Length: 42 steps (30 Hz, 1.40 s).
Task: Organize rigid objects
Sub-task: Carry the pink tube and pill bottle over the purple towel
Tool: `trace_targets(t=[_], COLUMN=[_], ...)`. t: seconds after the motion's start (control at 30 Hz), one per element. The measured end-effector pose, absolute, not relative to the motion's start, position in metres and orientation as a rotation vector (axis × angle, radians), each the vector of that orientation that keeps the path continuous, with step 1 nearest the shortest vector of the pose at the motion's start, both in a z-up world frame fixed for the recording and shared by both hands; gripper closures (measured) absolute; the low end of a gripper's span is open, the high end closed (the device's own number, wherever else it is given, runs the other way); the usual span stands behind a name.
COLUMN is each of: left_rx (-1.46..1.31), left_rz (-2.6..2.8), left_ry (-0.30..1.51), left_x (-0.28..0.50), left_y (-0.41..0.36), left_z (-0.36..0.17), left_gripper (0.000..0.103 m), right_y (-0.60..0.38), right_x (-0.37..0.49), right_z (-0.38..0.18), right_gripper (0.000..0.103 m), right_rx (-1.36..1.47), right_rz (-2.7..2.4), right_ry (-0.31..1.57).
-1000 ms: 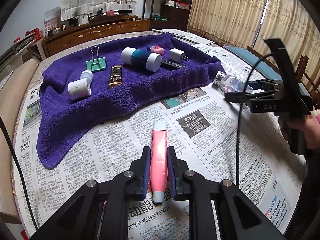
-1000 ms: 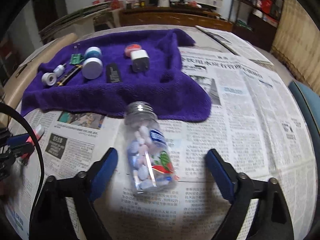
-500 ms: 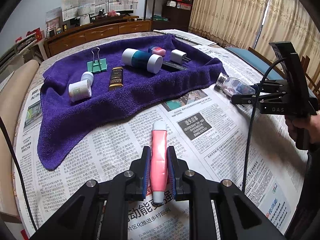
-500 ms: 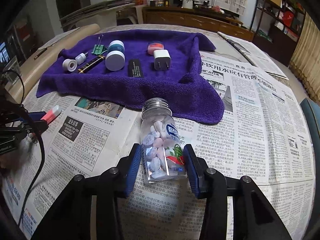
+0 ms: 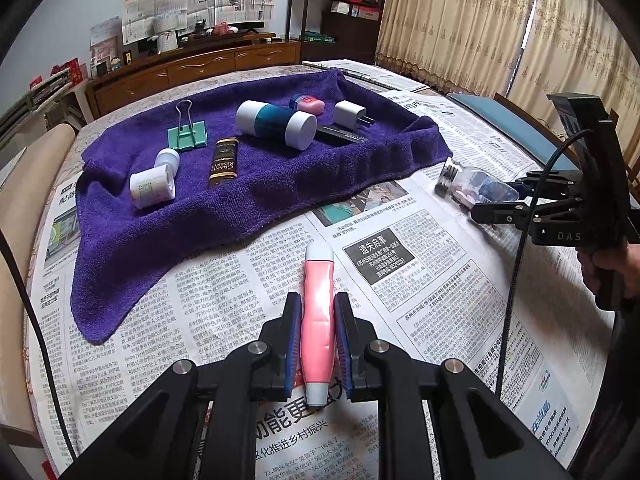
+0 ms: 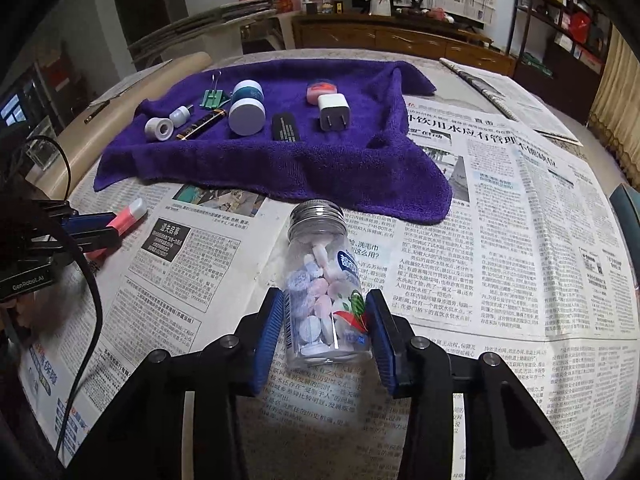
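A: Left gripper [image 5: 317, 344] pinches the pink tube [image 5: 318, 312]; right gripper [image 6: 326, 330] clamps the candy jar [image 6: 324, 292]. Both still lie on the newspaper [image 6: 500, 240], short of the purple towel [image 6: 280, 160]

B: Lift each straight up, keep the jar level so it won't slip, then set both on bare towel beside the charger [image 6: 334, 110]

A: A second ago the right jaws stood wide around the jar; now they've closed on it

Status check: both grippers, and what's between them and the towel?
Left gripper shut on pink-and-white tube. Right gripper shut on clear candy jar. Purple towel ahead, path clear.
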State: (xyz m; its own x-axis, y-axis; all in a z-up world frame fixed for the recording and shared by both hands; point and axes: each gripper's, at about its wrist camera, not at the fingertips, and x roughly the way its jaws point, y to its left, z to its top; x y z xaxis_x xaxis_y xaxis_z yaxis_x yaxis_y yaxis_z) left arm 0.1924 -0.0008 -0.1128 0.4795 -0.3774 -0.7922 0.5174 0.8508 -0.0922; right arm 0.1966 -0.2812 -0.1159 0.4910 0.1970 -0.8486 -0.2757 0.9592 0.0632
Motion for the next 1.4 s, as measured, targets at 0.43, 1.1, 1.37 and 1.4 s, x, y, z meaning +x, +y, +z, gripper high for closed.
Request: trace_targets(t=[0.43,1.1,1.37,1.4], left_rx=[0.164,0.109,0.078,0.078], left_rz=[-0.547,-0.535,-0.483,-0.476], left_ry=[0.917,0.851,0.849,0.849], left_x=[0.192,0.21,0.25,0.255], left_y=[0.0,-0.003,0.01,0.011], left_z=[-0.112,-0.074,-0.063,-0.063], left_gripper=[0.086,0.086,0.086,0.086], right_y=[-0.274,-0.28,-0.274,-0.274], right_x=[0.201,0.205,0.261,0.267], right_z=[-0.118,-0.062,-0.049,-0.049], right_gripper=[0.062,0.062,0.062,0.062], right_rx=[-0.152,-0.044,-0.022,-0.019], right_rz=[0.278,0.35,0.381,0.383], right_ry=[0.98,0.907,0.896,0.894])
